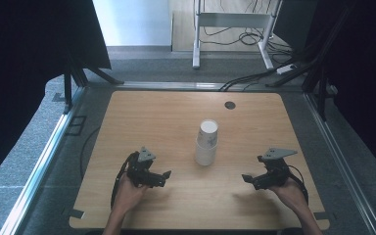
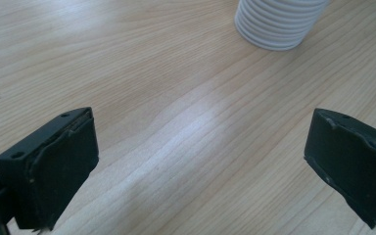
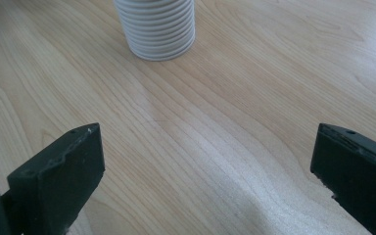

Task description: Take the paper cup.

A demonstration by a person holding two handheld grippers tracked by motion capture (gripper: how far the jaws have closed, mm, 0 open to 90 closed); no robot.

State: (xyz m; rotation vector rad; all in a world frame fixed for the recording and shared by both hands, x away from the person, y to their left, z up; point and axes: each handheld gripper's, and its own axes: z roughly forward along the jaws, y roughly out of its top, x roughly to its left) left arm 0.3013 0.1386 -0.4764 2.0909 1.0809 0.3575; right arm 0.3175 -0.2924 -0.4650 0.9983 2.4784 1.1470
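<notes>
A person's left hand (image 1: pixel 127 188) is gripping the left gripper (image 1: pixel 165 176) low over the near left part of a light wooden table (image 1: pixel 142 112), the tool's jaws pointing right toward the table's middle. In the left gripper view, those black jaws are standing spread wide apart with nothing between them but bare wood grain, and the ribbed white base of a stack of paper cups (image 2: pixel 279 22) is sitting ahead of them and to the right, well apart from both jaws.

At the table's centre, the stack of paper cups (image 1: pixel 206 143) is standing mouth-down on the wood, leaning slightly, its top cup tilting to the right. It is resting between the two tools, touching neither. A small dark round grommet (image 1: pixel 230 105) is sitting in the tabletop beyond it, near the far edge.

On the right, the person's right hand (image 1: pixel 289 188) is holding the right gripper (image 1: pixel 247 178) just above the near right part of the table, jaws aiming left toward the cups. In the right gripper view, these jaws are likewise spread wide and empty, and the stack (image 3: pixel 155 27) is standing ahead and to the left of the gap.

Beyond the table, cables (image 1: pixel 245 78) are trailing across grey floor beside a white metal frame (image 1: pixel 232 22).
</notes>
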